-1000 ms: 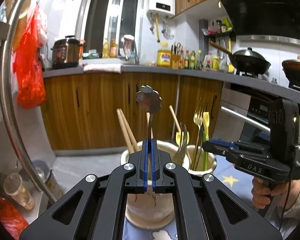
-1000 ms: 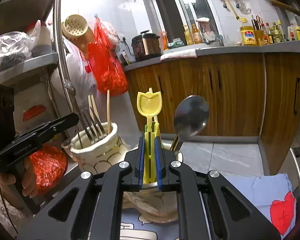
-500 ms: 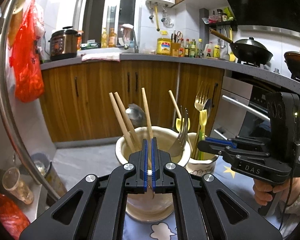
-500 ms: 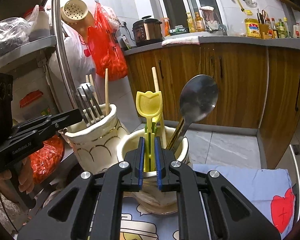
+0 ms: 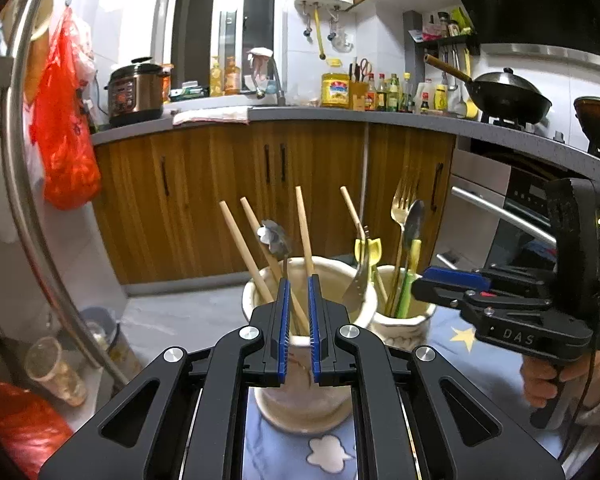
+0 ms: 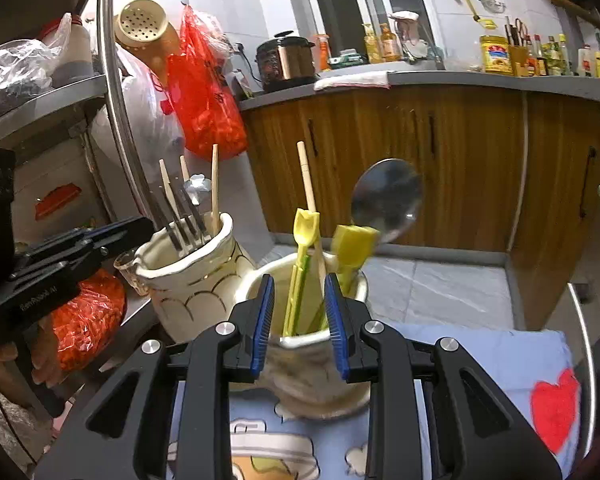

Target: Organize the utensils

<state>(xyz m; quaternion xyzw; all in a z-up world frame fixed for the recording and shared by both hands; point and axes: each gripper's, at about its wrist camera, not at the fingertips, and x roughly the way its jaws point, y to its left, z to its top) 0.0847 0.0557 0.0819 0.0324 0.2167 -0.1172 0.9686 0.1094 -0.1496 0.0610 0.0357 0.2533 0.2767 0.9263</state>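
Note:
My left gripper [image 5: 298, 320] hovers over the large cream jar [image 5: 312, 392]. Its jaws are opening, with a narrow gap and nothing pressed between the pads. A flower-headed metal spoon [image 5: 274, 236] stands loose in that jar among wooden chopsticks [image 5: 244, 252] and a fork. My right gripper [image 6: 300, 312] is over the smaller cream jar [image 6: 320, 372], its jaws opening. A yellow tulip-headed utensil [image 6: 306, 224] stands free in the jar between the pads, touching neither. Beside it are a second yellow utensil [image 6: 354, 244], a big metal spoon [image 6: 386, 200] and a chopstick.
Both jars stand on a blue patterned cloth [image 6: 500, 360]. A curved metal rack pole [image 5: 24, 184] and red bags [image 5: 66, 136] are at the left, and a plastic cup [image 5: 54, 372] sits low. Wooden cabinets [image 5: 320, 184] lie behind. A hand [image 5: 548, 380] holds the right gripper.
The left gripper lowered the flower spoon into the large jar and let it go. The right gripper lowered the yellow utensil into the smaller jar and parted its jaws around it.

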